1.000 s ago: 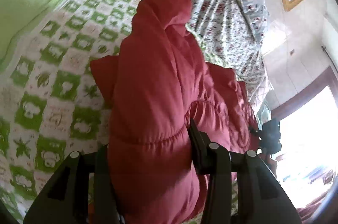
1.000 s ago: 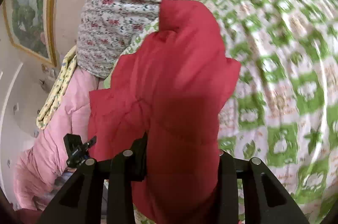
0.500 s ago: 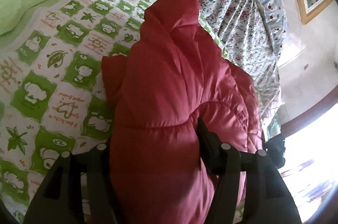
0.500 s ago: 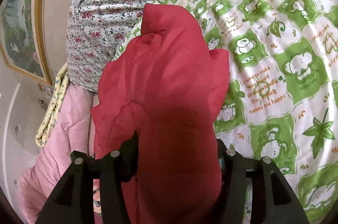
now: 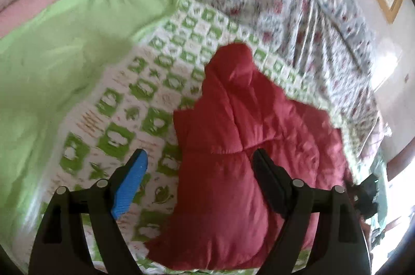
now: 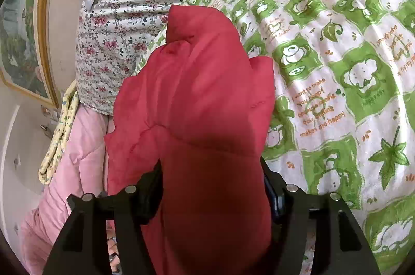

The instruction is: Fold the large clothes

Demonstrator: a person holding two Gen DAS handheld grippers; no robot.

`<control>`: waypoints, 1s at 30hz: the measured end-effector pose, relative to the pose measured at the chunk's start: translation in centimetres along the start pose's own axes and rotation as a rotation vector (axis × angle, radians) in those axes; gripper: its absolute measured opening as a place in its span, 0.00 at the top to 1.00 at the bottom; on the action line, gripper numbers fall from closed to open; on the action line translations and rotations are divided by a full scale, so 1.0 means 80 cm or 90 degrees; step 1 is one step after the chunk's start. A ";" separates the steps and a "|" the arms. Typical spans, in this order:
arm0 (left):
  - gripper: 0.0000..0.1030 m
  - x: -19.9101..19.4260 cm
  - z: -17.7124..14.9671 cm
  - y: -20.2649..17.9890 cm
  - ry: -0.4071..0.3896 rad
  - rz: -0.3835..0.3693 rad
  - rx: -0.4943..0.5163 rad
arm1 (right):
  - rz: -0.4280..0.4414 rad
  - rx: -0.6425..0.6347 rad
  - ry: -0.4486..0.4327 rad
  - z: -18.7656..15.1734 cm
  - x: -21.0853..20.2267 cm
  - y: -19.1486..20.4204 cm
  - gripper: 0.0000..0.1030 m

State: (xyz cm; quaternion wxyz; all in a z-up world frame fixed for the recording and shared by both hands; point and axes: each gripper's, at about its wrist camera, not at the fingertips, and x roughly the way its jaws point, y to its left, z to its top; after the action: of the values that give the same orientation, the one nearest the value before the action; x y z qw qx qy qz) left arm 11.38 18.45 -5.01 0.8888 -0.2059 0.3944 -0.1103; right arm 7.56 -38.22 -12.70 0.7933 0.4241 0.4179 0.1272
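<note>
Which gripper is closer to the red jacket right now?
Right. The right gripper straddles the red jacket, which fills its jaws. The left gripper has just opened; one finger stands clear beside the jacket.

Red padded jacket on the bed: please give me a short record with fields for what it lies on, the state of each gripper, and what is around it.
garment: red padded jacket, bunched in a heap
lies on: green-and-white patterned bed cover
left gripper: jaws open, have just been opening; blue pad clear of the jacket
right gripper: jaws have just been opening; jacket fills the gap between them, contact unclear
beyond: floral bedding, pink quilt
</note>
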 end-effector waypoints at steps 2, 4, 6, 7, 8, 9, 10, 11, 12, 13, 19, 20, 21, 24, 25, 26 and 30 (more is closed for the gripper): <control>0.18 -0.011 0.003 -0.005 -0.004 -0.002 0.011 | -0.003 -0.003 -0.003 -0.001 0.000 0.000 0.35; 0.18 -0.017 0.004 -0.024 -0.007 -0.003 0.034 | -0.007 -0.004 -0.008 -0.002 0.001 0.002 0.34; 0.18 -0.018 0.001 -0.045 -0.003 -0.012 0.056 | -0.014 -0.007 -0.011 -0.003 0.000 0.004 0.32; 0.18 -0.016 0.000 -0.057 0.000 -0.017 0.065 | -0.020 -0.008 -0.012 -0.003 0.000 0.006 0.31; 0.18 -0.014 -0.002 -0.069 0.005 -0.024 0.078 | -0.025 -0.008 -0.013 -0.004 -0.001 0.009 0.29; 0.18 -0.009 -0.005 -0.087 0.014 -0.031 0.098 | -0.031 -0.010 -0.014 -0.003 -0.002 0.011 0.28; 0.18 -0.003 -0.008 -0.102 0.022 -0.034 0.116 | -0.037 -0.013 -0.015 -0.003 -0.002 0.013 0.27; 0.18 0.001 -0.011 -0.115 0.030 -0.037 0.133 | -0.042 -0.015 -0.015 -0.002 -0.002 0.015 0.26; 0.18 0.006 -0.015 -0.130 0.038 -0.037 0.153 | -0.047 -0.016 -0.015 -0.002 -0.001 0.016 0.26; 0.18 0.011 -0.020 -0.143 0.045 -0.036 0.170 | -0.049 -0.014 -0.014 -0.002 -0.001 0.016 0.25; 0.18 0.026 -0.038 -0.187 0.063 -0.027 0.229 | -0.103 -0.056 -0.073 -0.003 -0.039 0.050 0.24; 0.18 0.028 -0.039 -0.190 0.063 -0.024 0.237 | -0.122 -0.072 -0.090 -0.004 -0.049 0.060 0.24; 0.18 0.029 -0.040 -0.192 0.063 -0.020 0.243 | -0.132 -0.085 -0.105 -0.005 -0.058 0.069 0.24; 0.18 0.037 -0.043 -0.197 0.072 -0.016 0.252 | -0.160 -0.141 -0.159 -0.012 -0.083 0.106 0.24; 0.18 0.038 -0.044 -0.199 0.074 -0.016 0.252 | -0.167 -0.166 -0.173 -0.016 -0.086 0.120 0.24; 0.18 0.040 -0.045 -0.201 0.076 -0.016 0.254 | -0.169 -0.196 -0.180 -0.021 -0.085 0.136 0.24; 0.18 0.052 -0.048 -0.211 0.080 0.008 0.278 | -0.150 -0.315 -0.118 -0.045 -0.036 0.195 0.24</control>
State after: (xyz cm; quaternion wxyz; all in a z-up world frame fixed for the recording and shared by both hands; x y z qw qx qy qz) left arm 10.69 0.85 -2.44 0.8867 0.0011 0.4168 -0.2000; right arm 5.41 -28.30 0.03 0.9169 0.1760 0.3461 0.0927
